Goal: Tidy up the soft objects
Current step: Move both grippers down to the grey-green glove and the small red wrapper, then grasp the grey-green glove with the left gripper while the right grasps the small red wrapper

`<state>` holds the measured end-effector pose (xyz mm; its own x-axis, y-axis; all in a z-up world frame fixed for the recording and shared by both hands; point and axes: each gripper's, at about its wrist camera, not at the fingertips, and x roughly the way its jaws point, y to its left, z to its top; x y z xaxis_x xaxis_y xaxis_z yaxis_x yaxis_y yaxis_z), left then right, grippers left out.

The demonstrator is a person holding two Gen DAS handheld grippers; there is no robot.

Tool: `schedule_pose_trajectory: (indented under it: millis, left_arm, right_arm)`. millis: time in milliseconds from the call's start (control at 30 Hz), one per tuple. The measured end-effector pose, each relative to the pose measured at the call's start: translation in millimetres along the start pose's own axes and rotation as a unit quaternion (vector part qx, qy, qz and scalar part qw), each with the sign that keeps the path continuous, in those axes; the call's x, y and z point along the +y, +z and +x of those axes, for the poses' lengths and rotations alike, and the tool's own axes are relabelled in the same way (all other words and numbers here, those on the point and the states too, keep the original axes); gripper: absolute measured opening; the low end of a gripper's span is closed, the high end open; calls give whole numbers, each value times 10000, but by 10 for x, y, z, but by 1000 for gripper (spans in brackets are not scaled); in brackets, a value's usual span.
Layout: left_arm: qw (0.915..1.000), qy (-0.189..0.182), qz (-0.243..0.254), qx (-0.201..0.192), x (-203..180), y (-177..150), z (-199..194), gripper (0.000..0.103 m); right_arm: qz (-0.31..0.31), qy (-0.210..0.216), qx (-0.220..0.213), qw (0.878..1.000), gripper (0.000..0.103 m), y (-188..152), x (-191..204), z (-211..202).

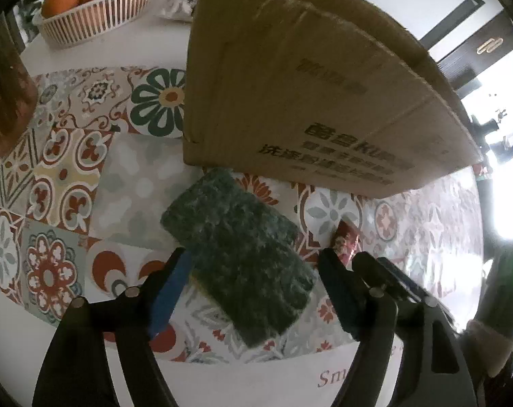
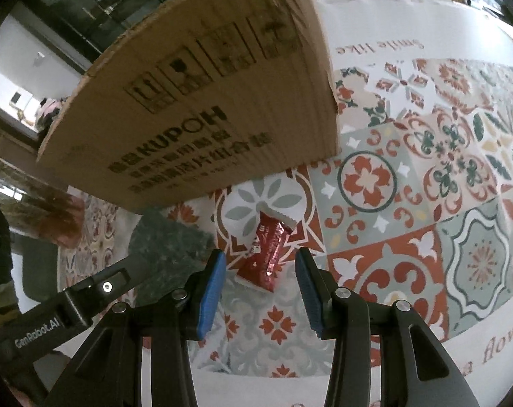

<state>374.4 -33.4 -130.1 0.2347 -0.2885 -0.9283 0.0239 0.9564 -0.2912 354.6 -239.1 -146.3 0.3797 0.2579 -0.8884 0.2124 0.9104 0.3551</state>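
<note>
Reaching down, the left claw (image 1: 253, 291) is wide open around the sponge (image 1: 237, 257) beside the box (image 1: 310, 78), gripping nothing. The right claw (image 2: 261, 291) hangs half open over the wrapper (image 2: 268, 254). Both claws are close and could bump.

The cardboard box (image 2: 195, 101) bears the brand "KUPOH" above blurred character lines and below a row of handling symbols, the tablecloth (image 2: 375, 47) carries script reading "Smile like", inverted in the right wrist view, and the left gripper's body (image 2: 36, 330) is marked "GenRobot.AI".
</note>
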Motion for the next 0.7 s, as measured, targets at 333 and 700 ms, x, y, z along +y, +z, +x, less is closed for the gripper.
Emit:
schedule_pose_trajectory:
  millis: [333,700]
  left_arm:
    - [9990,278,-318,174,39,116,277,81]
    - [9954,888,-337,158,-18,158,529,89]
  right_arm:
    - [30,-110,64,9999,44,-47,9,227]
    - [-391,-391,-105,9984,44,-82,146,387]
